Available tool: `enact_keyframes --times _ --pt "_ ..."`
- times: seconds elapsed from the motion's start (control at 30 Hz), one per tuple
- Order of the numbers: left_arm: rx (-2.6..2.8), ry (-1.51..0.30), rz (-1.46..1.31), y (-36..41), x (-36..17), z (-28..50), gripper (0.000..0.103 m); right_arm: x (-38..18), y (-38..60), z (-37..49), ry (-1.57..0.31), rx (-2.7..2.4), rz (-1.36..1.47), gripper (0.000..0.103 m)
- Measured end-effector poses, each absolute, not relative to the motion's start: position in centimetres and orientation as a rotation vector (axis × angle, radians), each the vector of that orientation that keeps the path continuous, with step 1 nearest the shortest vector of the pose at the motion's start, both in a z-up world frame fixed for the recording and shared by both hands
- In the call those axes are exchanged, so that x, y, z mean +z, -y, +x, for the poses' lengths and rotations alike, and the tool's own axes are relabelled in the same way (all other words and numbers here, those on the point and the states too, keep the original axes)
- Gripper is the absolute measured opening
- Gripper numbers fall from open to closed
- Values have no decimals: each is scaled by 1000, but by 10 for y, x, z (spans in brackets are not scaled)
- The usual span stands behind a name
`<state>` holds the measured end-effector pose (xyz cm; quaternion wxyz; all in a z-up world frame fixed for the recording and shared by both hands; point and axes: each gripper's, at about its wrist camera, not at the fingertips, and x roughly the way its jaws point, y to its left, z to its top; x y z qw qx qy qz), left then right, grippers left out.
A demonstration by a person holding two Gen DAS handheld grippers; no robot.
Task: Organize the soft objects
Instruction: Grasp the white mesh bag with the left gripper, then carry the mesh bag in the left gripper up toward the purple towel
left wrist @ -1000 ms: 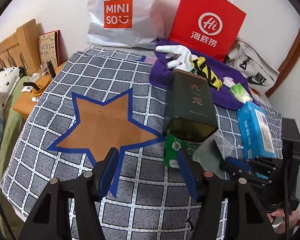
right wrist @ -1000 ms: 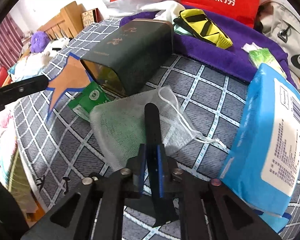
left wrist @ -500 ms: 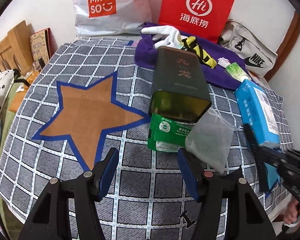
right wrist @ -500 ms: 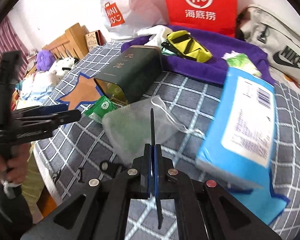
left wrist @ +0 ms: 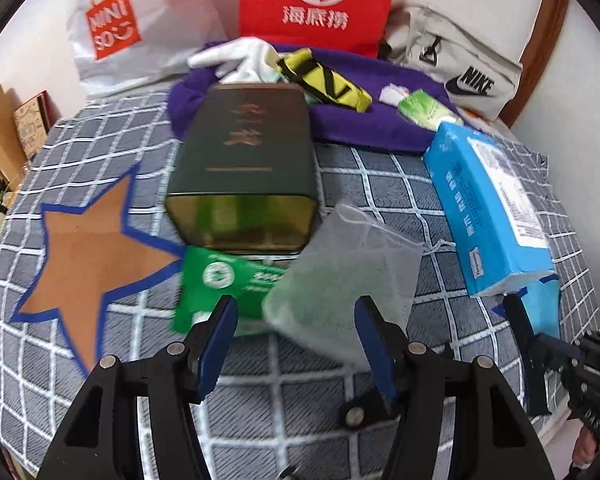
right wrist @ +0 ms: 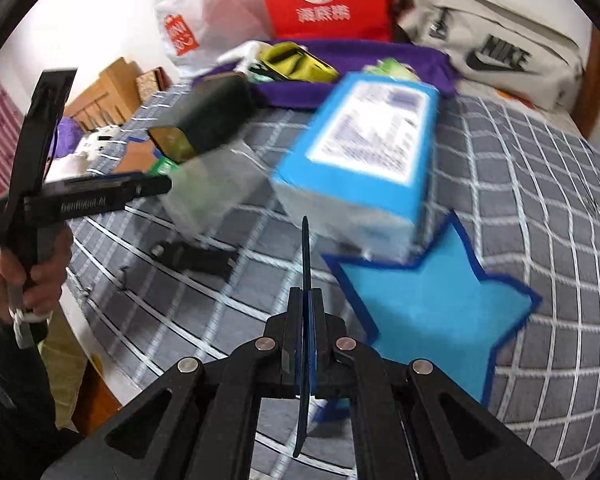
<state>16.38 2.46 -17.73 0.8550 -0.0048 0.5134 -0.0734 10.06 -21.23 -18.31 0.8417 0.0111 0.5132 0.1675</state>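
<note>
Left gripper, jaws apart & empty, is nearing translucent mesh drawstring pouch; pinch near edge squarely. Right gripper is staying clamped, empty.

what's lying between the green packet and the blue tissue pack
The translucent mesh drawstring pouch lies between the green packet and the blue tissue pack, overlapping the packet's edge; the left wrist view shows it.

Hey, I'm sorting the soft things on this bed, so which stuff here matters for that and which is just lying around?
For the job: mesh pouch, blue tissue pack, green packet, brown star, blue star.

Lying about: dark tin, red bag, white bag, grey Nike bag, purple towel.
</note>
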Motion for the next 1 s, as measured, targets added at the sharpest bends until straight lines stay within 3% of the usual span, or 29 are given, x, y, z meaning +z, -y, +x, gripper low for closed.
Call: enact_keyframes --times 0.17,0.23,0.43,0.53,1.0 --pt "-131 -1056 57 -12 -183 166 55 -194 220 100 -1096 347 31 4" --pt "-133 -1055 76 -10 -184 165 40 -198 220 103 -1109 346 28 6" --pt "-146 -1052 57 -14 -180 164 18 -204 219 104 -1112 347 37 10" --pt "-172 -1060 -11 -21 -177 162 9 -204 218 103 -1101 369 40 3" --pt "-186 -968 -77 -29 -124 138 7 -154 223 84 -987 407 71 3"
